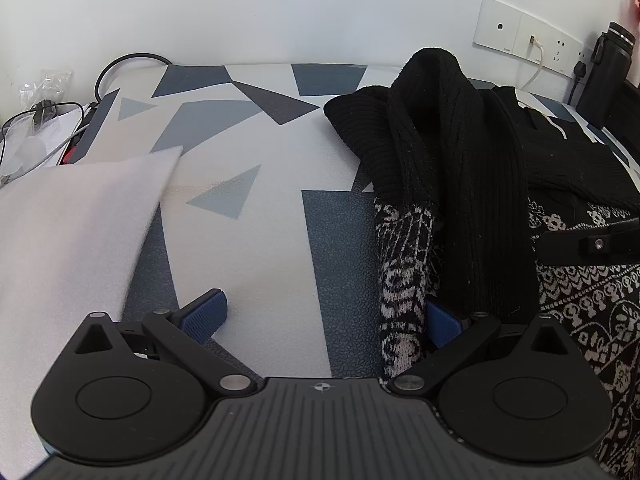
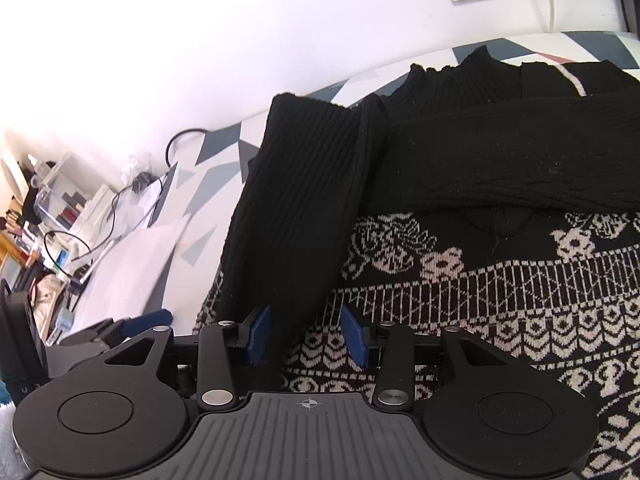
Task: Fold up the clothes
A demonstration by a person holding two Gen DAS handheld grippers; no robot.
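The sweater (image 2: 460, 280) is black, with plain ribbed sleeves and a white knitted pattern of flowers and small figures on the body. The table (image 1: 260, 152) has a white cover with grey and dark blue triangles. The foam sheet (image 1: 72, 232) is white. Each claw has blue pads (image 2: 258, 334) on black arms.

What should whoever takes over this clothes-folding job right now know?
Left hand-held gripper: open wide, holding nothing, at the left edge of the patterned sweater.
Right hand-held gripper: open, pads not pressing, the end of a black sleeve between them.
Sweater lies on the table, both sleeves folded across its front; a white foam sheet sits to the left.
Done: sleeves in.
Left: fold the body, tidy it.
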